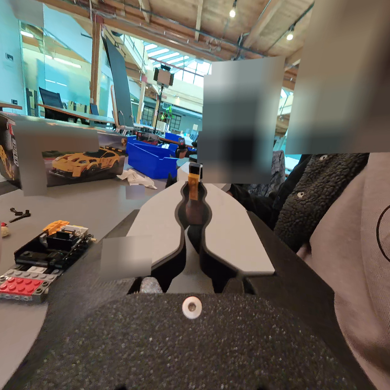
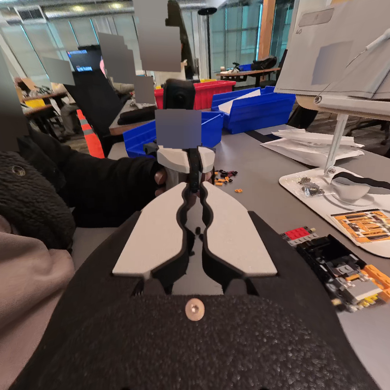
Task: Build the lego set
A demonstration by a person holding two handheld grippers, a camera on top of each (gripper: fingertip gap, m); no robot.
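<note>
Grey tabletop (image 2: 263, 160) in an open workshop with timber ceiling beams: the left gripper (image 1: 193, 185) pinches a small orange-and-black lego piece (image 1: 193, 185) at its fingertips, raised above the table. The right gripper (image 2: 194, 187) clamps a thin black lego strip (image 2: 194, 171). A half-built black car chassis (image 1: 48, 251) with a red plate lies on the table, near a sticker sheet (image 2: 365, 228). Loose orange and black bricks (image 2: 224, 176) sit farther off. Blue bins (image 2: 253, 109) behind hold white paper; the set's box (image 1: 80, 160) stands by.

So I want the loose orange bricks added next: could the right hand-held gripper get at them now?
Probably not yet: the right hand-held gripper already grips a black piece, and the left hand-held gripper sits between it and the orange bricks.
</note>
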